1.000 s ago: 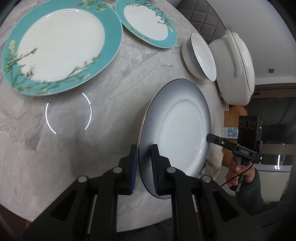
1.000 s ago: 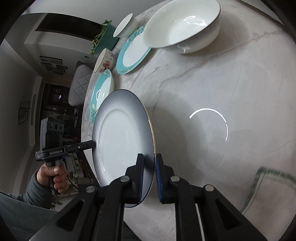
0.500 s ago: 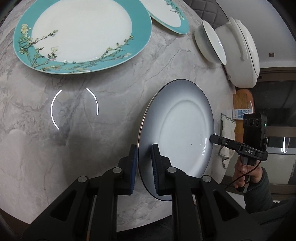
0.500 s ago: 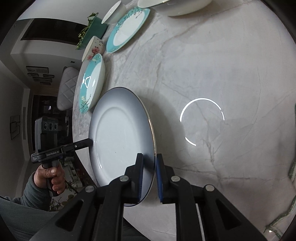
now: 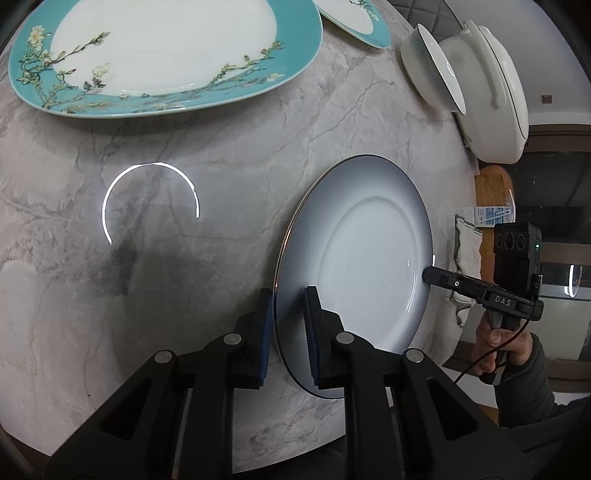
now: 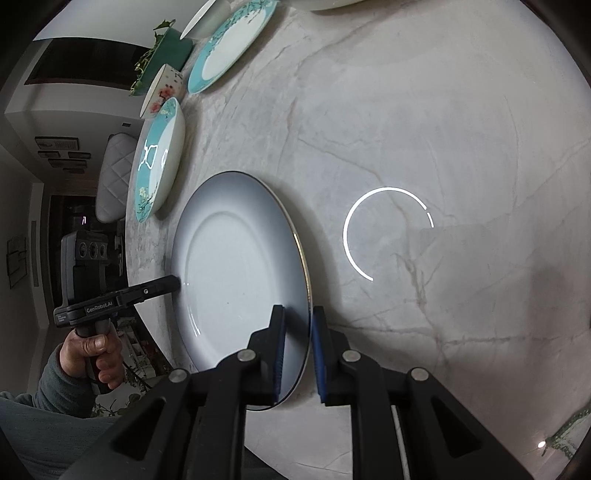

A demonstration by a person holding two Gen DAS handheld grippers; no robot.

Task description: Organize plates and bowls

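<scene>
Step in hand: a two-handed carry of the grey-rimmed plate [image 5: 365, 266]; judging by how close it sits to the marble, it is being lowered toward the table [image 5: 184, 258].

Left gripper [image 5: 288, 332]: its fingers [image 5: 312, 332] are almost closed, pinching the plate's near rim at lower centre of the left wrist view, one pad under the rim and one on the face.

Right gripper [image 6: 297, 354]: its fingers [image 6: 279, 350] are likewise nearly shut on the opposite rim, at lower centre of the right wrist view; a thin gap shows beside the right-hand pad, so the grip looks light.

Plate position: held at centre frame in both views, tilted on edge in the fisheye. Whether its underside touches the table I cannot tell.

Neighbours: a large teal floral plate [image 5: 166, 55] at upper left and a second teal plate [image 5: 354, 20] at the top of the left wrist view; a white bowl [image 5: 432, 70] and a white lidded pot [image 5: 491, 96] at upper right, well apart from the held plate.

Person: a hand [image 5: 498, 343] grips the right gripper's handle at the right edge.

Next move, as I judge it: level the plate, settle it flat on the bare marble, then ease both pairs of fingers open together so neither rim tips or slides.

Risk: uneven release could let the plate drop on one edge.
</scene>
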